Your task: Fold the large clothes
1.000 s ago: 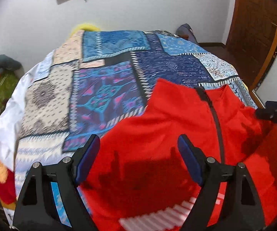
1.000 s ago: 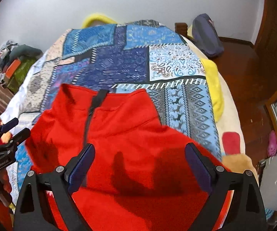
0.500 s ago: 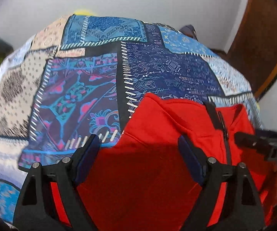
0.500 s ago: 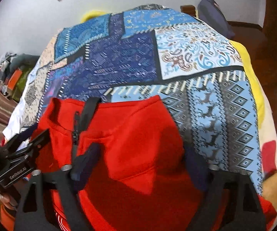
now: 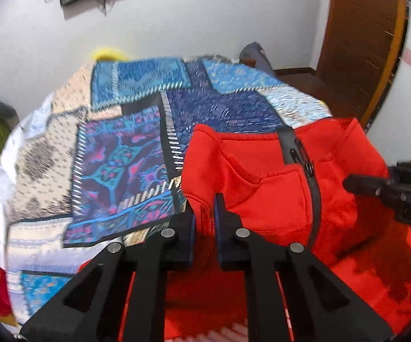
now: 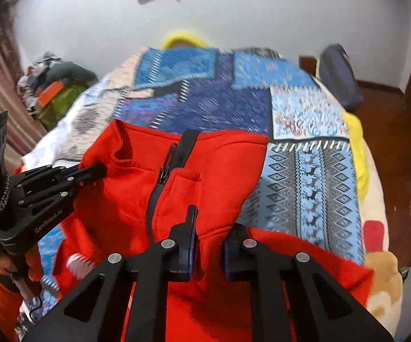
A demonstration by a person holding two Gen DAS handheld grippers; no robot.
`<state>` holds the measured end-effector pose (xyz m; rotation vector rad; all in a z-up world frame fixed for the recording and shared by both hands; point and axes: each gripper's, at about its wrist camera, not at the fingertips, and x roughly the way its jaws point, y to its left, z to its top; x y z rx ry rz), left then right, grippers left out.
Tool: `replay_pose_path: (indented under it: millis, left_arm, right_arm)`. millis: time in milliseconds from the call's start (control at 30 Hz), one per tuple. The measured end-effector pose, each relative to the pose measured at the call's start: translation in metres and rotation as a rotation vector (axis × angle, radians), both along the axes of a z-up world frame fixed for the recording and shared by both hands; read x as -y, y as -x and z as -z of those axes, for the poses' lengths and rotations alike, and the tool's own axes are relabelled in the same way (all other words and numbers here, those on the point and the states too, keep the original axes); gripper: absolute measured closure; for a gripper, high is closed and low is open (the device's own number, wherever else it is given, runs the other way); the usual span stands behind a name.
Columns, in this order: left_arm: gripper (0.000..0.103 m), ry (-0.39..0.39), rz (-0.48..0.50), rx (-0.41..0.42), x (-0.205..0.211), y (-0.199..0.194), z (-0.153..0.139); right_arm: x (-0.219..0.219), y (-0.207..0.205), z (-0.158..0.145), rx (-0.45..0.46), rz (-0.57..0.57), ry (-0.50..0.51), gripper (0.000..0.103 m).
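Observation:
A red zip-up jacket (image 5: 262,176) with a dark zipper lies on the patchwork bedspread (image 5: 125,154), its collar end lifted off the bed. My left gripper (image 5: 205,213) is shut on the jacket's left shoulder fabric. My right gripper (image 6: 209,228) is shut on the jacket (image 6: 219,171) at its right shoulder. The right gripper shows at the right edge of the left wrist view (image 5: 390,191). The left gripper shows at the left of the right wrist view (image 6: 62,176). The jacket's lower part is hidden under the grippers.
The bed fills the middle, with a yellow blanket edge (image 6: 356,148) on its right. A dark bag (image 6: 339,77) lies on the floor by the wall. A clothes pile (image 6: 54,82) sits at the left. A wooden door (image 5: 359,42) stands at the right.
Both grippers went from open to shut on the jacket's shoulders and have lifted the collar end, which now bunches up off the bed.

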<state>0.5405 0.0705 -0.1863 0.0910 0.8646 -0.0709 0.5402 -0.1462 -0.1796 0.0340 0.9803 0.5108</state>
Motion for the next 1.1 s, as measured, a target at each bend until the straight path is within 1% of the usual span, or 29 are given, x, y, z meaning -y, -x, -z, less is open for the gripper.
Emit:
replay_pose_path:
  millis: [67, 167, 233, 300, 433, 500, 567, 700, 767, 833, 933, 1000, 1100]
  left_arm:
    - [0.093, -0.011, 0.013, 0.019, 0.002, 0.024, -0.015]
    - [0.093, 0.018, 0.025, 0.027, 0.001, 0.065, -0.034]
    - [0.093, 0.016, 0.041, 0.029, 0.004, 0.090, -0.038]
    - [0.093, 0.008, 0.057, 0.020, 0.008, 0.116, -0.036]
    - [0.093, 0.017, 0.069, -0.030, 0.015, 0.162, -0.015]
    - [0.093, 0.026, 0.073, -0.067, 0.017, 0.180, 0.000]
    - [0.093, 0.015, 0.066, -0.098, 0.020, 0.195, 0.017]
    - [0.090, 0.013, 0.056, -0.178, 0.022, 0.221, 0.051]
    - [0.087, 0.008, 0.056, -0.201, 0.022, 0.234, 0.062]
    - [0.081, -0.007, 0.050, -0.220, 0.021, 0.246, 0.072]
    - [0.081, -0.047, 0.035, -0.259, 0.015, 0.262, 0.086]
    - [0.079, -0.060, 0.026, -0.251, 0.009, 0.272, 0.086]
    - [0.078, -0.026, 0.005, -0.248, -0.008, 0.285, 0.073]
  right_arm:
    - [0.004, 0.026, -0.019, 0.019, -0.014, -0.019, 0.091]
    - [0.004, 0.060, -0.035, 0.050, -0.032, -0.002, 0.091]
    - [0.005, 0.087, -0.041, 0.053, -0.053, 0.010, 0.091]
    - [0.009, 0.112, -0.041, 0.039, -0.065, 0.011, 0.091]
    - [0.015, 0.155, -0.032, -0.004, -0.079, 0.006, 0.091]
    - [0.015, 0.181, -0.023, -0.006, -0.091, 0.038, 0.091]
    - [0.013, 0.199, -0.014, -0.020, -0.109, 0.070, 0.091]
    - [0.013, 0.236, 0.012, -0.070, -0.119, 0.135, 0.090]
    - [0.014, 0.245, 0.023, -0.092, -0.132, 0.164, 0.090]
    - [0.017, 0.253, 0.033, -0.113, -0.135, 0.204, 0.085]
    - [0.026, 0.266, 0.041, -0.128, -0.125, 0.277, 0.084]
    - [0.036, 0.273, 0.042, -0.128, -0.129, 0.298, 0.084]
    - [0.052, 0.281, 0.030, -0.111, -0.128, 0.285, 0.084]
